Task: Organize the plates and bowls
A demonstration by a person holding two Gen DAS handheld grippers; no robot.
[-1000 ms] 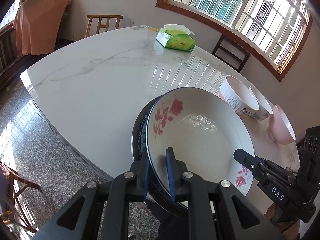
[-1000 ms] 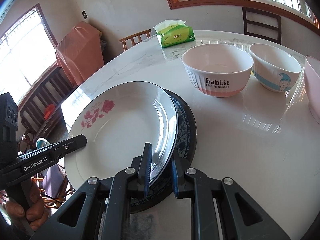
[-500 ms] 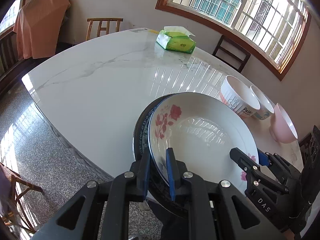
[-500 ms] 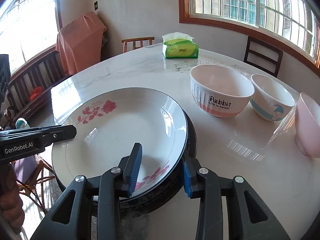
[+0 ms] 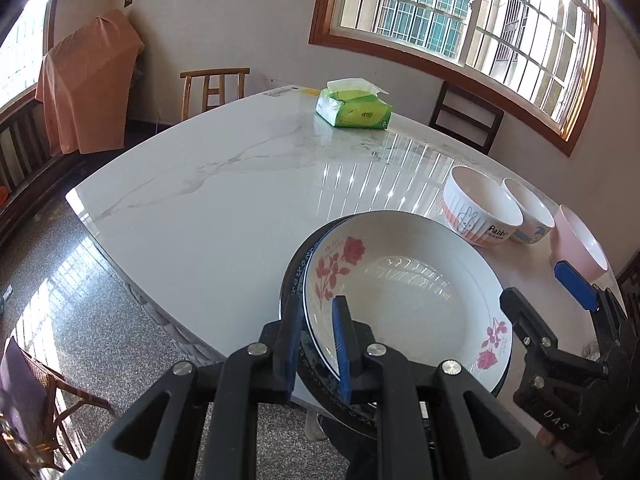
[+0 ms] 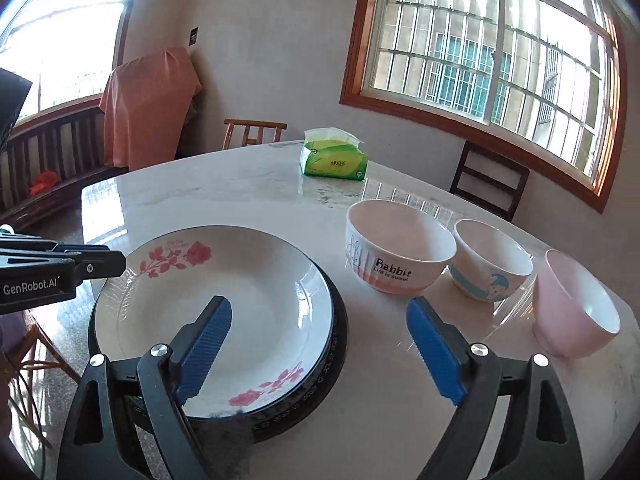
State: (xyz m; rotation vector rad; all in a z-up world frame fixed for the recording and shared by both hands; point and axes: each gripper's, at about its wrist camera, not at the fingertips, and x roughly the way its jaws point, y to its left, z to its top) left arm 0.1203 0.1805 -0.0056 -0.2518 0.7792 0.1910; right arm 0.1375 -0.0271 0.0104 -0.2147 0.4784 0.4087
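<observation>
White rose-print plate (image 5: 404,304) atop dark plate (image 6: 336,364); left tongs (image 5: 318,344) clamping both, right tongs (image 6: 320,356) released.

Strong daylight comes in from the big window (image 5: 460,20) behind my table (image 5: 200,200). It makes striped glare on the glossy marble and a bright patch on the floor (image 5: 52,292). The window at the left in my right view is overexposed. Both pictures are sharp in the centre. The fisheye lens bends straight lines, and the corners are dark.
</observation>
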